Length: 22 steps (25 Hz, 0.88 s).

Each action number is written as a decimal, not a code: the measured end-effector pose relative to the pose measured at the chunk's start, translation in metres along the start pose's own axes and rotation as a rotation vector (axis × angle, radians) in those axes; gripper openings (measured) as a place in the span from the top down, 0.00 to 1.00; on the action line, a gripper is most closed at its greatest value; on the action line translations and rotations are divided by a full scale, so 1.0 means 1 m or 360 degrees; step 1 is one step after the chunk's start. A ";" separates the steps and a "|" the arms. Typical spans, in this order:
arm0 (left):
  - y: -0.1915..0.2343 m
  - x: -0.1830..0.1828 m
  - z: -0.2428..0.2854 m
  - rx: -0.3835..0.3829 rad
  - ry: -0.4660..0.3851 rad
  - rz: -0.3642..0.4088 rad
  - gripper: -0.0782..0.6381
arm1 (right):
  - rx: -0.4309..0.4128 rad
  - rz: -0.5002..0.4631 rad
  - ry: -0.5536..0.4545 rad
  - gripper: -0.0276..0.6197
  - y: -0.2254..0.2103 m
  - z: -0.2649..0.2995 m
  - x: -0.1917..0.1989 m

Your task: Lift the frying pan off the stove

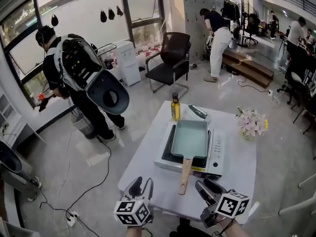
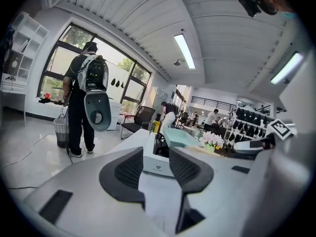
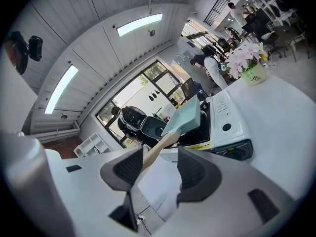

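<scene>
1. L gripper (image 1: 140, 185): over table's (image 1: 148, 154) near-left corner, jaws apart, nothing btwn them, pointing fwd and slightly down.
2. R gripper (image 1: 206, 187): over table's near edge, right of L, jaws apart, gripping nothing.

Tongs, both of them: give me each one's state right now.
Left tongs: open, holding nothing.
Right tongs: open, holding nothing; the frying pan handle lies ahead, not gripped.
</scene>
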<state>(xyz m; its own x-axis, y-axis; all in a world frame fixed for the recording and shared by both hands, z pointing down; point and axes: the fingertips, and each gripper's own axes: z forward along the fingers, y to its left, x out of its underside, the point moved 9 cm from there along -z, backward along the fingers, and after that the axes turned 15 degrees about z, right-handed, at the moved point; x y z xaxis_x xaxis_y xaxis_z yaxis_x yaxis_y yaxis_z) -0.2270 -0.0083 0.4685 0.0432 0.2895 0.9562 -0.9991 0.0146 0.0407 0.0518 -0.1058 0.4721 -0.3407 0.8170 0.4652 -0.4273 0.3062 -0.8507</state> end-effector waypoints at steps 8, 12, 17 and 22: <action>-0.003 -0.012 0.041 0.0039 0.0015 0.0000 0.70 | -0.0056 0.0034 0.0049 0.64 -0.007 0.017 -0.017; -0.006 -0.016 0.056 0.0131 0.0020 -0.0040 0.70 | -0.0065 0.0061 0.0068 0.64 -0.008 0.021 -0.015; -0.005 -0.026 0.079 0.0301 0.0022 -0.0070 0.69 | -0.0045 0.0091 0.0024 0.64 -0.004 0.032 -0.010; -0.001 -0.034 0.099 0.0501 0.0065 -0.0119 0.68 | 0.0023 0.0130 -0.0089 0.64 0.004 0.034 -0.003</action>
<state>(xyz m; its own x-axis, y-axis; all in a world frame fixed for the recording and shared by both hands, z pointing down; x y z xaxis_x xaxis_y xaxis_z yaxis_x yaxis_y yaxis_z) -0.2280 -0.1125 0.4648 0.1100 0.3370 0.9350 -0.9444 -0.2578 0.2040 0.0227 -0.1238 0.4752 -0.4207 0.8104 0.4078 -0.4082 0.2324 -0.8828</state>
